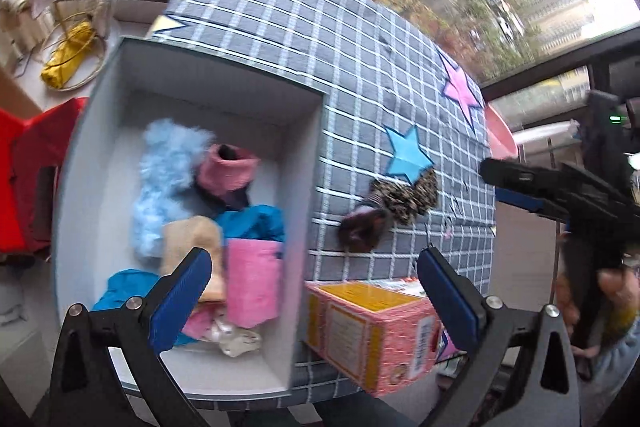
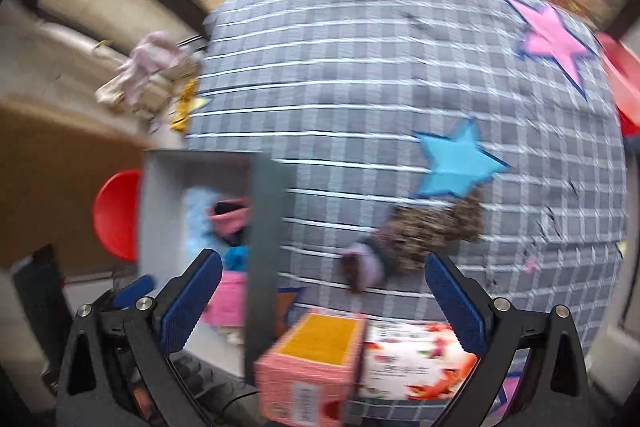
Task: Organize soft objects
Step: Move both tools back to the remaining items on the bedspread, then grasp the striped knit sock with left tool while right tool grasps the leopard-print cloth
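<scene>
A grey open box (image 1: pixel 100 155) sits on the checked grey cloth (image 1: pixel 320 39) and holds several soft items: a fluffy light-blue piece (image 1: pixel 164 171), a pink sock (image 1: pixel 226 171), teal cloth (image 1: pixel 256 225), a pink folded cloth (image 1: pixel 252 287). A brown speckled soft item (image 1: pixel 394 205) lies on the cloth below the blue star; it also shows in the right wrist view (image 2: pixel 420 235). My left gripper (image 1: pixel 316 301) is open and empty, over the box's near right wall. My right gripper (image 2: pixel 320 307) is open and empty, short of the speckled item. The box also shows in the right wrist view (image 2: pixel 160 187).
A pink and yellow carton (image 1: pixel 372 331) lies at the table's near edge; it also shows in the right wrist view (image 2: pixel 316 359). A red bin (image 1: pixel 24 167) stands left of the box. A yellow bundle (image 1: pixel 68 55) and rags lie at the back left. Windows stand behind the table.
</scene>
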{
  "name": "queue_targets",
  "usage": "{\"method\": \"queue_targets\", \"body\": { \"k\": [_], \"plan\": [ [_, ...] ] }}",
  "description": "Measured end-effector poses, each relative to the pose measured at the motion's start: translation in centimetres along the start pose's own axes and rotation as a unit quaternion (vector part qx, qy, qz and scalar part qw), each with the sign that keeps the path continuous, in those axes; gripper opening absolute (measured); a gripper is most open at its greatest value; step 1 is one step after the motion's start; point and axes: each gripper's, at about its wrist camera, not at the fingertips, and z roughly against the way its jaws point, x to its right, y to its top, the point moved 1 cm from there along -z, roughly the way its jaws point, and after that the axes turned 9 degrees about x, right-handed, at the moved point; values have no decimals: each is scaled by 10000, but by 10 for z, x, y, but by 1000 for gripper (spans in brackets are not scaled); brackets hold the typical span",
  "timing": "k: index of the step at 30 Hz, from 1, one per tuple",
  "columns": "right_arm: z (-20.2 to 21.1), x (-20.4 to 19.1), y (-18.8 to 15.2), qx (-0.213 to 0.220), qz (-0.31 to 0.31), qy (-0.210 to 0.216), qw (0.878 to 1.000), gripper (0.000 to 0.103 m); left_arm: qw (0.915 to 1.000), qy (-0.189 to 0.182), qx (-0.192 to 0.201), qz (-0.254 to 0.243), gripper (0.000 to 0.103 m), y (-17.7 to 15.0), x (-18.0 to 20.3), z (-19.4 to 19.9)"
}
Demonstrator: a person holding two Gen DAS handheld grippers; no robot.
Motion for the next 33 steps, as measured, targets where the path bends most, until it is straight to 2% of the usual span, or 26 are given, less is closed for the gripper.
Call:
{"method": "queue_targets", "body": {
  "k": [7,15,23,24,26,28,30,31,33],
  "plan": [
    [-54,62,-12,-413,-527,-450,9967,102,9979,174,-411,-480,103,1,48,-24],
    [-113,91,-17,-597,-1226,-116,9906,102,9884,633,-863,-1078,103,-1,96,-60],
    [-138,91,-14,-665,-1083,64,9919,102,9767,1163,-1118,-1413,103,-1,120,-89],
    [-138,92,-14,-656,-1040,75,9924,98,9742,1258,-1139,-1489,103,-1,124,-93],
    [-140,90,-12,-695,-878,103,9937,75,9682,1419,-1207,-1671,103,-1,130,-100],
    [-142,90,-12,-765,-678,83,9947,63,9645,1468,-1301,-1766,103,-1,136,-107],
    [-142,91,-12,-801,-610,227,9947,42,9601,1551,-1392,-1864,103,-2,141,-115],
    [-140,94,-13,-808,-605,294,9945,28,9566,1610,-1481,-1923,103,-2,144,-122],
    [-134,106,-15,-725,-686,388,9942,26,9513,1659,-1639,-2016,103,-1,149,-135]
  ]
}}
